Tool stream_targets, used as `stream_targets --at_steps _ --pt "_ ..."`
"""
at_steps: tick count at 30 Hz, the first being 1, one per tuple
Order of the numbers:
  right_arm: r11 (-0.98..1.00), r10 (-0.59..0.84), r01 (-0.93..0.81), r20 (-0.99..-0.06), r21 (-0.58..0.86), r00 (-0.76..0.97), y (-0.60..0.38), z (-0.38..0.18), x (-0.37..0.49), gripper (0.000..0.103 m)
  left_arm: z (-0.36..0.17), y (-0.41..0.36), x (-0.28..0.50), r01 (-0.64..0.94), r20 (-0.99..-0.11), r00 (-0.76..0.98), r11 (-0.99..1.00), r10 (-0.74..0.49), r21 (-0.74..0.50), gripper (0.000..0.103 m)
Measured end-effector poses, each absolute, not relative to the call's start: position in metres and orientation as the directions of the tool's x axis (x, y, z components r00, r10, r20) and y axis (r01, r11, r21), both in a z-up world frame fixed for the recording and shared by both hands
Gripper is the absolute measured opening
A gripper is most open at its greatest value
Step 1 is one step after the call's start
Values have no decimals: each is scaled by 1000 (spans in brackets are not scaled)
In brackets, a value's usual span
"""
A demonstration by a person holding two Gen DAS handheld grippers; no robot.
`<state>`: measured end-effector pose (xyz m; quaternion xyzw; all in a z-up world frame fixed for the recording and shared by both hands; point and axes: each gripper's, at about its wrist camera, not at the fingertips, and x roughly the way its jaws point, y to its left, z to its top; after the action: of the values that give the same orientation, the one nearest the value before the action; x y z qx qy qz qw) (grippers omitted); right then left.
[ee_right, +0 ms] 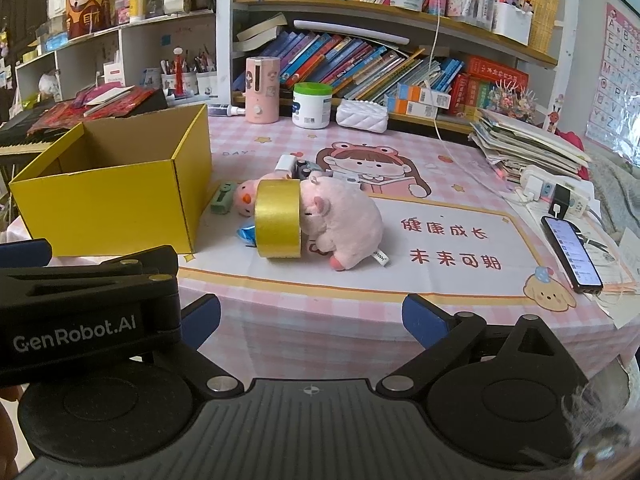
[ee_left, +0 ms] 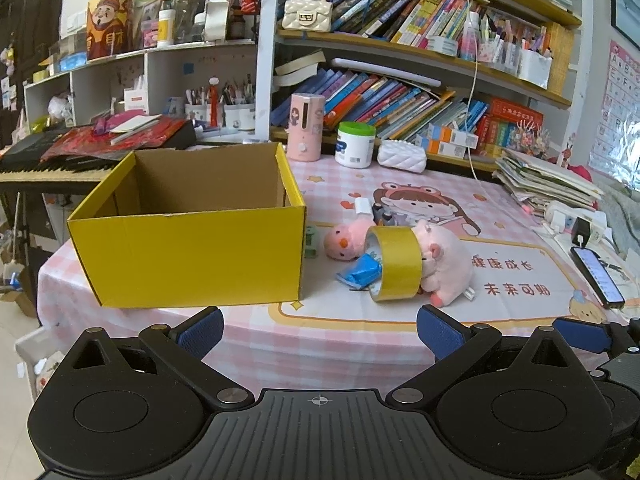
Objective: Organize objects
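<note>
left claw (ee_left: 320, 330): open wide, empty, hanging short of the counter (ee_left: 360, 332) edge, facing the gap between box and pile.
right claw (ee_right: 312, 316): open too, nothing held, just beside the left one, well back from the pile.
box (ee_left: 192, 248): yellow, open top, looks empty inside as far as visible; stands on the left of the counter.
pile: gold tape roll (ee_left: 396, 264) on edge, touching the pink pig plush (ee_left: 444, 268); blue packet (ee_left: 360, 274) poking out under the roll; pink chick plush (ee_left: 344, 242) behind; small green thing (ee_left: 311, 242) just beside the box wall.
progress: judging by the bare box, nothing sorted yet.
risk 1: tape is on its rim. A nudge could roll it toward the counter edge.
risk 2: grabbing the pig first pulls away the roll's prop, so it tips or rolls.
risk 3: things overlap; a wide grab may catch two and drop one.
risk 4: claws sit close together. Reaching at once invites a clash.
risk 5: phone (ee_right: 572, 254) near the right edge, exposed to a wide swing.
</note>
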<state>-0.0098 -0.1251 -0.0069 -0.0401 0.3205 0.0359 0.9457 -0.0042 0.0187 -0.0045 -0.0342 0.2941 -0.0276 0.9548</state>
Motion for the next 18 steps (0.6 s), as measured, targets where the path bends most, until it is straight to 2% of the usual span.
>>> stream_targets --at_steps 8,18 --pt "995 35 -86 -611 -55 791 -129 -5 -9 94 -2 13 -1 41 -560 824 996 -80 -82 103" --pt "994 45 -96 -608 -51 792 -134 -6 -5 94 -1 8 3 33 -557 828 996 -72 -79 103"
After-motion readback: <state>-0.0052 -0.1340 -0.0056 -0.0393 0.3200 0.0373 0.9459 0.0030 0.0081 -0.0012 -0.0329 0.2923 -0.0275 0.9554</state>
